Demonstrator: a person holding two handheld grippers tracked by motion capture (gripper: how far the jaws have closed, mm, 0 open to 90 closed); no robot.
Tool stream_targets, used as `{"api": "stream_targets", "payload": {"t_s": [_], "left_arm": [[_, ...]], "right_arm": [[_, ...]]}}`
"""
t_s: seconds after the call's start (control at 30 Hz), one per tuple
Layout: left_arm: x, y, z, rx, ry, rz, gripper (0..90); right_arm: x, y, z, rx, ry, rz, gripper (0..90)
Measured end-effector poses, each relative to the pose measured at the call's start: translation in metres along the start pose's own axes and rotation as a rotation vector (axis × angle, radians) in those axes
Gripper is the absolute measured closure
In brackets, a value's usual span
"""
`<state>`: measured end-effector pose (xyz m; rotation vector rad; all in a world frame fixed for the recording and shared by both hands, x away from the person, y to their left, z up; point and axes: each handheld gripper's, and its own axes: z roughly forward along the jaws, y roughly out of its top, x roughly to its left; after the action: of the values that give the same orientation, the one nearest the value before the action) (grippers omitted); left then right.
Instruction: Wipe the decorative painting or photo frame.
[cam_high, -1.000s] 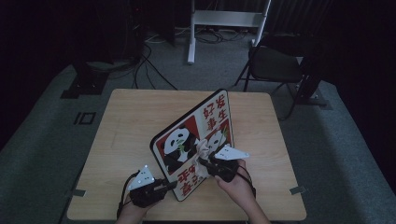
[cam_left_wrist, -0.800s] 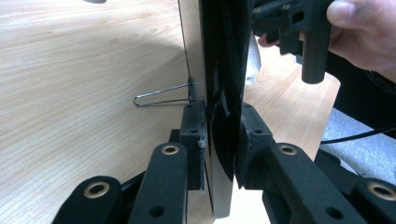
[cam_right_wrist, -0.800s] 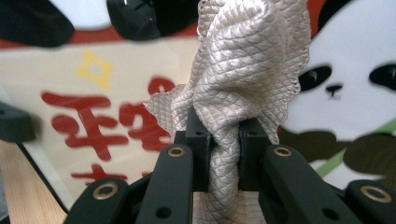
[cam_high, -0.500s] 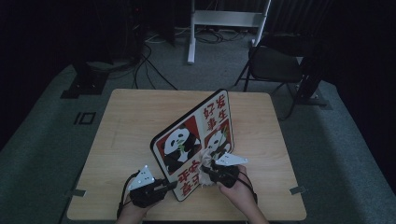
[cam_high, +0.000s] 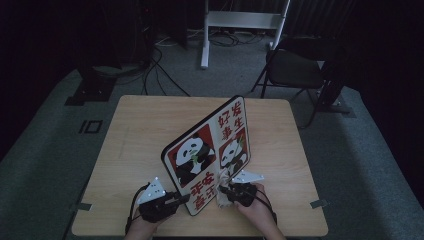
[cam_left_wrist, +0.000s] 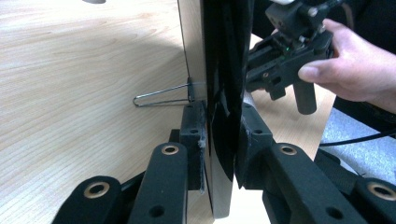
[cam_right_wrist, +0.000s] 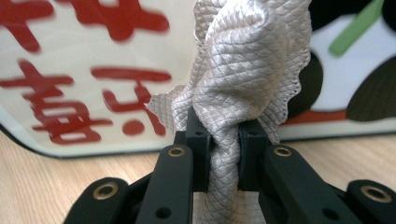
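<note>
Our right gripper (cam_high: 223, 192) has carried its pinched cloth (cam_right_wrist: 243, 79) down the panda board (cam_high: 207, 150), whose lower edge our left gripper (cam_high: 182, 199) clamps upright on the desk (cam_high: 130, 130), so we judge wiping nearly done.

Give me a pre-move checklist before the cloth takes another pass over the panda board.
1. Left gripper clamped on the panda board's near edge: ok, the jaws press both faces.
2. Board propped upright on the table: ok, with a wire stand behind it.
3. Right gripper holding the cloth: ok, shut on a bunched fold.
4. Cloth touching the printed face: cannot tell; it sits right at the board's lower part.
5. Grippers clear of each other: ok, one on each side of the board.
</note>
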<state>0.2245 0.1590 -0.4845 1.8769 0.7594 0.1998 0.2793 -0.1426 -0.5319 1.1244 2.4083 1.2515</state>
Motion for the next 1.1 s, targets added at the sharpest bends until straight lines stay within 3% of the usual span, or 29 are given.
{"api": "stream_targets", "payload": {"t_s": [0.2, 0.27, 0.3, 0.43, 0.47, 0.5, 0.6, 0.63, 0.67, 0.8, 0.83, 0.87, 0.93, 0.97, 1.1], "left_arm": [[0.0, 0.0, 0.0, 0.0, 0.0, -0.002, 76.8], [0.0, 0.0, 0.0, -0.002, 0.0, -0.003, 76.8], [0.0, 0.0, 0.0, -0.002, 0.0, -0.003, 76.8], [0.0, 0.0, 0.0, -0.003, 0.0, -0.002, 76.9], [0.0, 0.0, 0.0, -0.003, 0.0, -0.002, 76.8], [0.001, 0.0, 0.0, -0.004, -0.001, -0.003, 76.9], [0.001, 0.0, 0.0, -0.004, -0.002, -0.007, 76.9], [0.001, -0.001, 0.0, -0.006, -0.004, -0.011, 76.9], [0.001, -0.001, 0.0, -0.006, -0.004, -0.011, 76.9], [0.001, -0.001, 0.0, -0.005, -0.007, -0.013, 76.9], [0.001, -0.001, 0.0, -0.005, -0.007, -0.013, 76.9], [0.002, -0.001, 0.0, -0.006, -0.007, -0.013, 76.9], [0.002, -0.001, 0.0, -0.005, -0.007, -0.012, 76.9], [0.002, -0.001, 0.001, -0.005, -0.006, -0.012, 76.9], [0.002, -0.001, 0.001, -0.005, -0.008, -0.013, 76.9]], "right_arm": [[0.001, -0.004, -0.003, 0.01, 0.011, 0.015, 79.0], [0.004, 0.005, -0.015, -0.04, 0.019, 0.012, 79.1], [0.004, 0.005, -0.015, -0.04, 0.019, 0.012, 79.1], [0.012, 0.036, -0.044, -0.162, 0.037, -0.016, 79.1], [0.012, 0.036, -0.044, -0.162, 0.037, -0.016, 79.1], [0.017, 0.05, -0.055, -0.207, 0.04, -0.039, 79.1], [0.023, 0.064, -0.065, -0.25, 0.052, -0.063, 79.0], [0.029, 0.079, -0.075, -0.296, 0.063, -0.085, 79.1], [0.029, 0.079, -0.075, -0.296, 0.063, -0.085, 79.1], [0.044, 0.116, -0.092, -0.388, 0.094, -0.145, 79.0], [0.044, 0.116, -0.092, -0.388, 0.094, -0.145, 79.0], [0.05, 0.129, -0.096, -0.414, 0.108, -0.164, 79.0], [0.052, 0.134, -0.097, -0.427, 0.113, -0.167, 79.0], [0.057, 0.145, -0.097, -0.442, 0.125, -0.179, 78.9], [0.064, 0.157, -0.094, -0.457, 0.142, -0.195, 78.9]]}}
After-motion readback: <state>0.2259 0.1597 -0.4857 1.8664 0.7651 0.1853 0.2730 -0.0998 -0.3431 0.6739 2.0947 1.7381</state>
